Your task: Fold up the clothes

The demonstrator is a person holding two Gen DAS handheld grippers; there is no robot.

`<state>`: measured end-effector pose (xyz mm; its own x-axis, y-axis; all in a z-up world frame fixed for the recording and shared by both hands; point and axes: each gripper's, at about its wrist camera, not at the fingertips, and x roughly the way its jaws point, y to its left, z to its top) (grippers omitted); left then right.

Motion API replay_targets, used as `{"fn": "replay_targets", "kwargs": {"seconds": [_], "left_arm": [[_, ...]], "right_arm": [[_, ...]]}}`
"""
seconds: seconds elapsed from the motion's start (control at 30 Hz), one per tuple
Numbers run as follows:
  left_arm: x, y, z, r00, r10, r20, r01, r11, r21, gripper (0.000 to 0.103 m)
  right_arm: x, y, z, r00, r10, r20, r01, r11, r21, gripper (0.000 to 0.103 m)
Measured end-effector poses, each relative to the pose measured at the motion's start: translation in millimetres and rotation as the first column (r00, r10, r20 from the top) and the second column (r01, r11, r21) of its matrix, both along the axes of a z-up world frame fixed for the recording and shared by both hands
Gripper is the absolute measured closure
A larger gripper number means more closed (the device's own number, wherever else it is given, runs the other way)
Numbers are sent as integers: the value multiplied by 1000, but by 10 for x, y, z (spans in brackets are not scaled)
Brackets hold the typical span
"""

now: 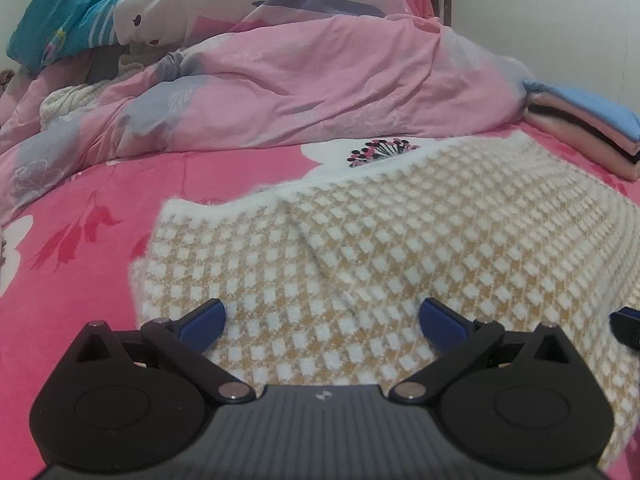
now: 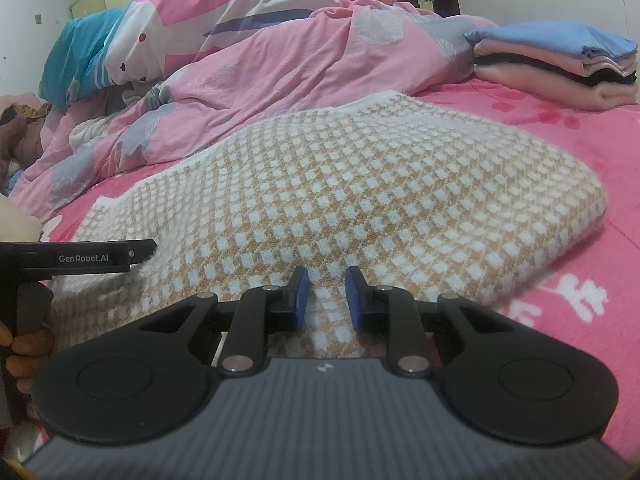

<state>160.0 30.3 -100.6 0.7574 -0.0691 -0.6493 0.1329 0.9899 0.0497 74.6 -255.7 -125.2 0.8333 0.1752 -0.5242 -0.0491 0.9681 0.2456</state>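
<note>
One checked knit garment, white squares on tan, fuzzy white edging, lies on the bed sheet across the centre and right of the left wrist view; in the right wrist view it fills the middle of the frame. A diagonal fold line runs down its middle in the left view.

One bright pink bed sheet with white flowers and red leaf prints carries everything.

One crumpled pink quilt, grey-blue floral patches, is heaped behind the garment across the upper half of both views, its lower edge just beside the garment's far edge.

One teal pillow sits at upper left.

One stack of folded clothes, at upper right in the right view: blue piece on top, pale pink, black and white layers beneath. It stands apart from the checked garment on the sheet.

One whitish knit item is partly buried under the quilt, left of centre.

Left tongs: blue pads spread wide above the garment, nothing between them. In the right view these tongs enter from the left edge, a hand on the grip.

Right tongs: pads drawn narrow at the garment's near edge, a raised ridge of the checked fabric pinched between them.
</note>
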Motion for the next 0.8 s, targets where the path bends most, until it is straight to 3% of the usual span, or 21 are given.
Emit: {"fn": "replay_targets", "kwargs": {"seconds": [0.8], "left_arm": [[-39,-7,-12,1000,3,17,-3,1000,1,0]], "right_arm": [[4,32,1,1000,-3,3,3,1000,-13,83]]}}
